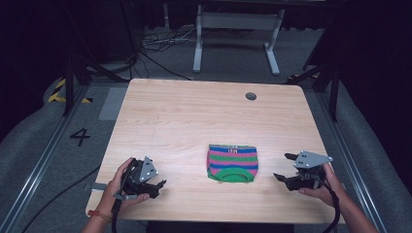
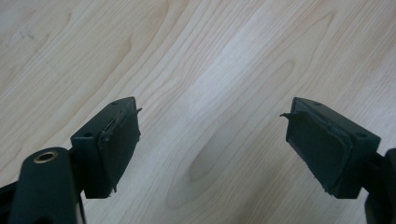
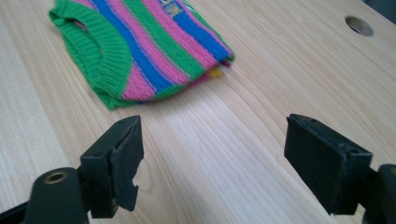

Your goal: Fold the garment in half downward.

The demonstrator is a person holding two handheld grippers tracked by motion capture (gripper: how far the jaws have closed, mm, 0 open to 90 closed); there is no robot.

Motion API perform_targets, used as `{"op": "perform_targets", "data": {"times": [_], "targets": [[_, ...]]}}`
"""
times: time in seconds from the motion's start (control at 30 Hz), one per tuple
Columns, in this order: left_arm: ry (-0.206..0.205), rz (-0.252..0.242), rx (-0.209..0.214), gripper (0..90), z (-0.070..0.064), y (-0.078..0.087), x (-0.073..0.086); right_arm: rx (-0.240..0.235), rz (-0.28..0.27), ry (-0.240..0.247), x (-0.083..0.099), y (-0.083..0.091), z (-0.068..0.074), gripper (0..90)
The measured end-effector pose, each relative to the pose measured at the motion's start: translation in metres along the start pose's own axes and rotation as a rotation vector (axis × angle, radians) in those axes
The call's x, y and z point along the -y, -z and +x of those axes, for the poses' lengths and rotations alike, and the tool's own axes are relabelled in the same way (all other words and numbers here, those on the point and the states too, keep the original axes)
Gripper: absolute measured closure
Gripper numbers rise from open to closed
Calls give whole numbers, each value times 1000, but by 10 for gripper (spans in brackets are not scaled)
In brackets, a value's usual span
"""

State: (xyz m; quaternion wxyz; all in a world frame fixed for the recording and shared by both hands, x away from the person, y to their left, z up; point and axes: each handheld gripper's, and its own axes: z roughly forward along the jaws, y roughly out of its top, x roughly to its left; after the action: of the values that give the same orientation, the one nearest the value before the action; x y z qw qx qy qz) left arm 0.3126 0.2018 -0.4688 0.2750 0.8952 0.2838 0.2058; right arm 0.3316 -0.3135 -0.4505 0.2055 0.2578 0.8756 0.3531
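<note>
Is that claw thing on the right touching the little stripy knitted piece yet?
Apart. In the right gripper view, bare table lies between the right gripper, its jaws wide open, and the striped knit.

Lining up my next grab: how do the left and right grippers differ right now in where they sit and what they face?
The left gripper sits near the table's front left corner; the right gripper sits at the front right. The left gripper's jaws frame bare wood, while the right gripper's jaws point toward the striped knit garment, apart from it. The right gripper lies closer to the garment. Both stand wide open, holding nothing.
</note>
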Motion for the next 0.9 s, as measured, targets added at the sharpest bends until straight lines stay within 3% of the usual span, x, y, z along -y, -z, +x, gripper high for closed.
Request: {"op": "perform_targets", "data": {"times": [0.2,0.37,0.7,0.83,0.9], "targets": [[17,28,-9,189,8,-1,13,36,12,-52,20,7,-9,205],[78,22,5,185,17,1,30,67,42,-93,41,13,-17,206],[141,9,33,176,22,5,45,121,75,-215,85,24,-31,207],[218,-17,72,164,26,3,54,129,88,-250,97,24,-34,198],[263,-34,88,157,28,2,58,121,66,-294,102,25,-35,192]]}}
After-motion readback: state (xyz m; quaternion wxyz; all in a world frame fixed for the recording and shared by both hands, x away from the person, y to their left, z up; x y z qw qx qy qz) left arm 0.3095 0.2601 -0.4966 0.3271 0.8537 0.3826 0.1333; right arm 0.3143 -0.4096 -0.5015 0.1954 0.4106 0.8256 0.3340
